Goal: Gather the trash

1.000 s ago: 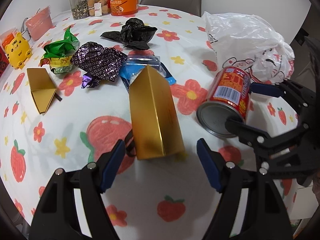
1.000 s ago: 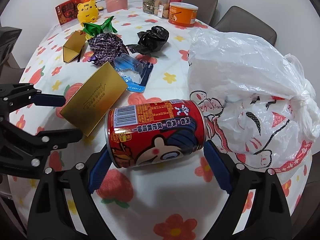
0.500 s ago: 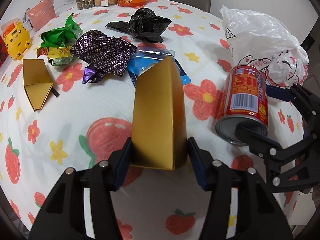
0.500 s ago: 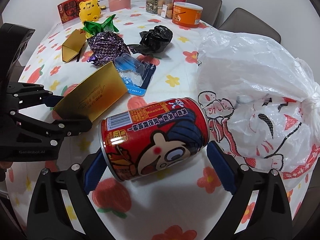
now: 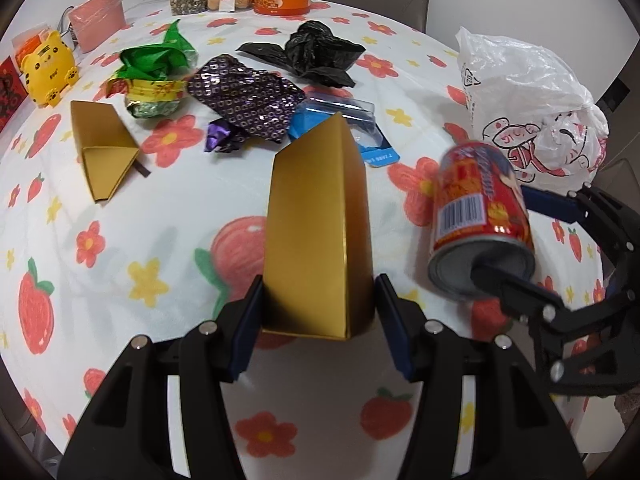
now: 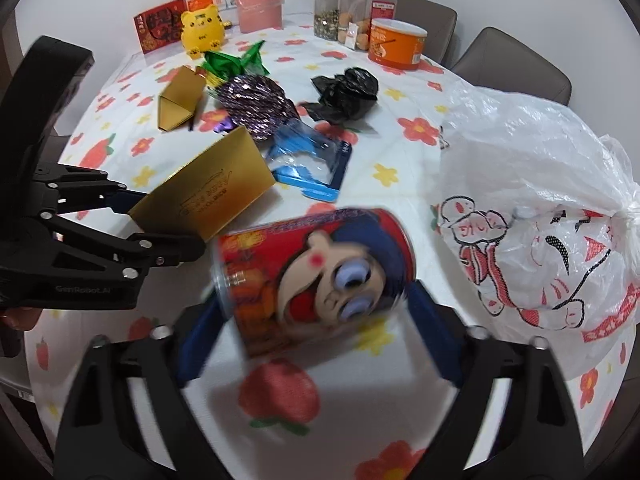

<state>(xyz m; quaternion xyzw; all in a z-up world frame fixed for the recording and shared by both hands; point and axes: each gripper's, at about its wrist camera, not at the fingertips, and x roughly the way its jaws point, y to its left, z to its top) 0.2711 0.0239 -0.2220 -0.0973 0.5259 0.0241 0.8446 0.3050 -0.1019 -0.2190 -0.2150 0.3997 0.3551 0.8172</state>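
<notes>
Flowered surface (image 5: pixel 120 208) is carrying wrappers; left gripper (image 5: pixel 318 320) fingers are clamping a gold box (image 5: pixel 320 240), right gripper (image 6: pixel 316 320) fingers are clamping a blurred red can (image 6: pixel 316 276).

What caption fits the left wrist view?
Left gripper clamps gold box; right gripper holds red can beside it.

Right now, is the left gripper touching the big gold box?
Touching. The left wrist view shows both blue pads of the left gripper pressed against the sides of the gold box, no gap at either.
</notes>
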